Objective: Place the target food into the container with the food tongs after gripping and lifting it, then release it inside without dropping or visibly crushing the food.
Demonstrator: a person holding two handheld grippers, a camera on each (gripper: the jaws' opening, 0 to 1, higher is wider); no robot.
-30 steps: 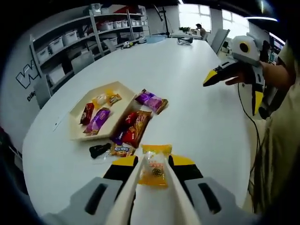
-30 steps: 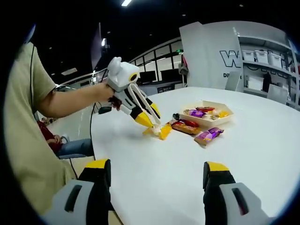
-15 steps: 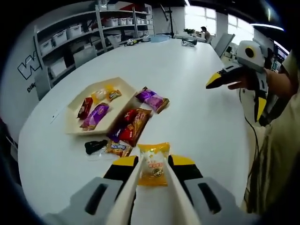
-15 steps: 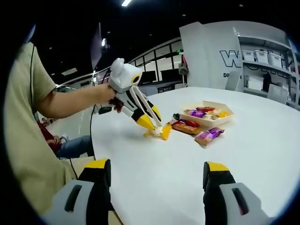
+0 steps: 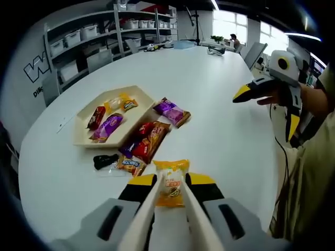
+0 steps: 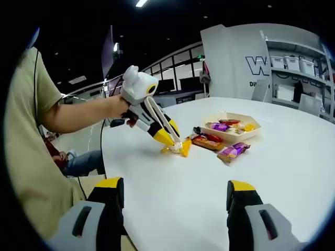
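Observation:
My left gripper (image 5: 171, 180) is shut on white food tongs (image 5: 149, 209), whose tips pinch a yellow snack packet (image 5: 170, 180). The packet hangs at or just above the white table, in front of a loose pile of snacks (image 5: 146, 144). A beige tray (image 5: 86, 137) holding several wrapped snacks lies beyond, to the left. In the right gripper view the left gripper (image 6: 165, 133) angles down with the tongs (image 6: 163, 121) to the yellow packet (image 6: 178, 148), short of the tray (image 6: 230, 137). My right gripper (image 6: 175, 204) stands open with nothing in it, held off to the side (image 5: 267, 111).
A purple packet (image 5: 172, 112) lies right of the tray, a black item (image 5: 104, 161) and a small orange packet (image 5: 131, 166) near the pile. Shelves with bins (image 5: 78, 47) stand behind the table. A person's arm (image 6: 78, 112) and beige shirt are at the table's edge.
The left gripper's camera has shifted slightly, with the tongs still pinching the yellow packet. The right gripper has stayed open and nearly still.

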